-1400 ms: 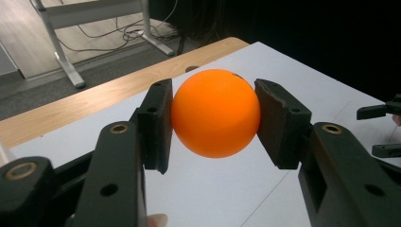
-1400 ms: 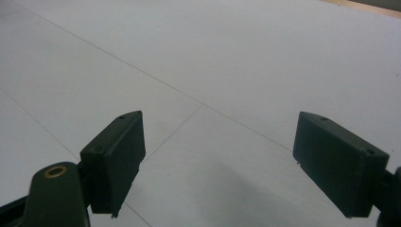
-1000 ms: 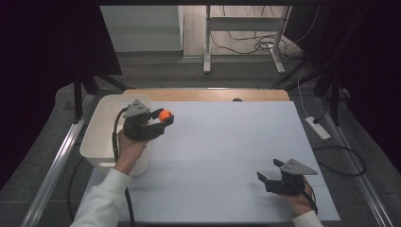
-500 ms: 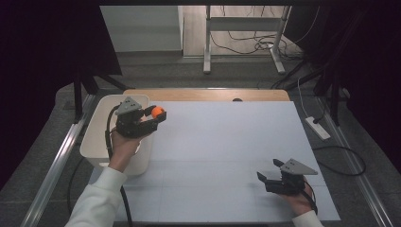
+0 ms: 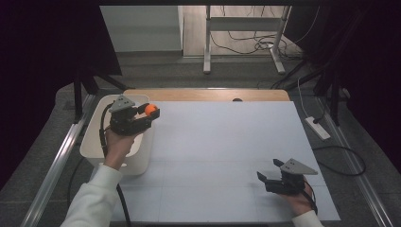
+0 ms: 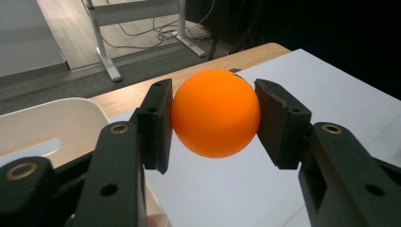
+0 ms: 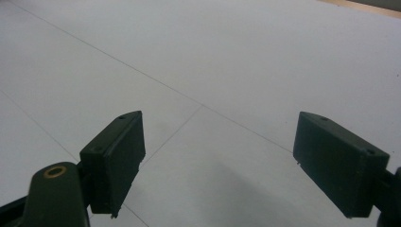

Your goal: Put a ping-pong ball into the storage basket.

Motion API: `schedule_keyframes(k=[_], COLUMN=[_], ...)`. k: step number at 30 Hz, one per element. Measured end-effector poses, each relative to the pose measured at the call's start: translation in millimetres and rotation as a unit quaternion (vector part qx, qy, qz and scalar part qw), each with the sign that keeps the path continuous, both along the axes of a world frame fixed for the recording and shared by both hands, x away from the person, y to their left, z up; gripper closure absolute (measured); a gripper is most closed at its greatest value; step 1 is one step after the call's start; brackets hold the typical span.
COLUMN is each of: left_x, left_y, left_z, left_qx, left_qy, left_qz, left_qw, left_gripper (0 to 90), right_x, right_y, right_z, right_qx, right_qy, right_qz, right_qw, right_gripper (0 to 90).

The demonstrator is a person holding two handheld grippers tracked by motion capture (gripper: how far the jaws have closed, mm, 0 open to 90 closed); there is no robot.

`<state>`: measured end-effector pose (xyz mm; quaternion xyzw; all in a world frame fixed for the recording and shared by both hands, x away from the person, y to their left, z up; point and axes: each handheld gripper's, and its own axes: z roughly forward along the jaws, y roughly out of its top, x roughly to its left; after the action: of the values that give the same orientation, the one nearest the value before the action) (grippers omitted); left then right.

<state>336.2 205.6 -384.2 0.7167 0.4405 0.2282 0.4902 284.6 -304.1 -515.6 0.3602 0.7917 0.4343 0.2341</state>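
The small orange plastic ball [image 5: 151,109] is seen in the high view clamped in the left tongs [image 5: 147,113], held in the air at the right rim of the white plastic bin [image 5: 90,142], beside the white tabletop [image 5: 222,151]. The right tongs [image 5: 267,174] are rested near the front right corner, spread wide and empty.

In the left gripper view, the ball [image 6: 215,112] is pressed between both pads [image 6: 158,123].

In the right gripper view, bare tabletop [image 7: 227,56] is seen between the wide jaws.

A carrying step is judged to be in hand; next, a placing spot must be chosen before the ball is released.
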Motion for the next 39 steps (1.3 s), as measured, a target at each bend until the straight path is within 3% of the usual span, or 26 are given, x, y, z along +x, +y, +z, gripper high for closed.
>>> schedule_keyframes(k=[17,27,39], left_x=[9.9,13.3,12.3], left_y=[15.2,30.2,45.6], left_z=[-2.3,-0.4,2.8], left_qx=[0.004,0.024,0.023], left_qy=[0.003,0.009,0.008], left_qz=[0.032,0.055,0.073], left_qw=[0.9995,0.9982,0.9970], left_gripper=[50.4,50.4,50.4], right_x=[0.2,0.0,-0.7], right_y=[0.2,0.8,2.8], right_z=[-0.3,-0.6,0.3], right_qx=[-0.003,-0.004,0.004], right_qy=[0.001,0.001,0.004], right_qz=[-0.001,-0.001,0.004], right_qw=[1.0000,1.0000,1.0000], right_gripper=[17.6,17.6,17.6])
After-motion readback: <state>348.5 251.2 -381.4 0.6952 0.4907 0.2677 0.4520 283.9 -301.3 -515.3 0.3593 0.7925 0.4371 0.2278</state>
